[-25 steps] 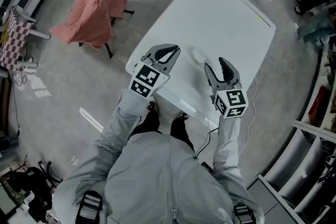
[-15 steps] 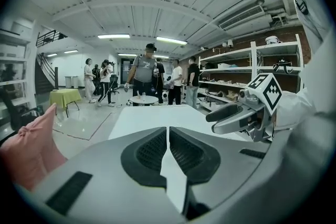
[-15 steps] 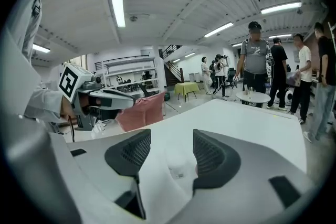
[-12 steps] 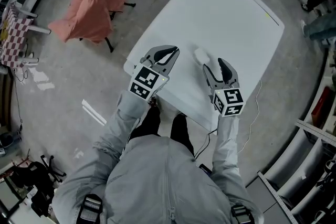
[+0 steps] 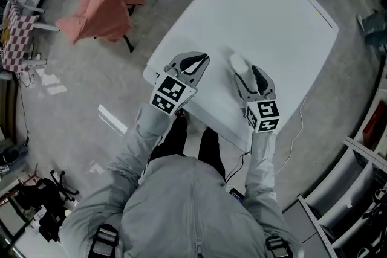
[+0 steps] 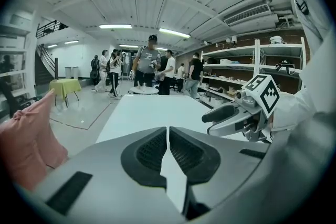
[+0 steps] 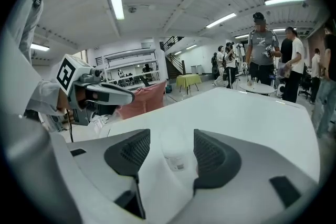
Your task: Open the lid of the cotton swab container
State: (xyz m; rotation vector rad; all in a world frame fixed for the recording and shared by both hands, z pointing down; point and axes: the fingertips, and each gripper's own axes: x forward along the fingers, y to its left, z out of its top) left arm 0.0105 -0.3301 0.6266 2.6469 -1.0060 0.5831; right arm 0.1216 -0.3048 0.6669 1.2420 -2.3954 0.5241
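The cotton swab container (image 5: 237, 61), small, white and translucent, stands upright on the white table (image 5: 272, 21) near its front edge. In the right gripper view the container (image 7: 176, 157) shows in the gap between the dark ribbed pads (image 7: 129, 153), apart from both. My right gripper (image 5: 248, 75) sits just behind it and its jaws are opening, with no pad pressing on the container. My left gripper (image 5: 196, 61) hovers over the table's front left corner, shut and empty; its jaws meet in the left gripper view (image 6: 168, 136).
A chair draped in pink cloth (image 5: 109, 0) stands on the floor to the table's left. Several people (image 6: 149, 68) stand beyond the table's far end by a round table. Shelving (image 6: 247, 76) lines the right side.
My right gripper has edged forward towards the container and its jaws stand a little wider. The left gripper has kept its place and stayed shut.
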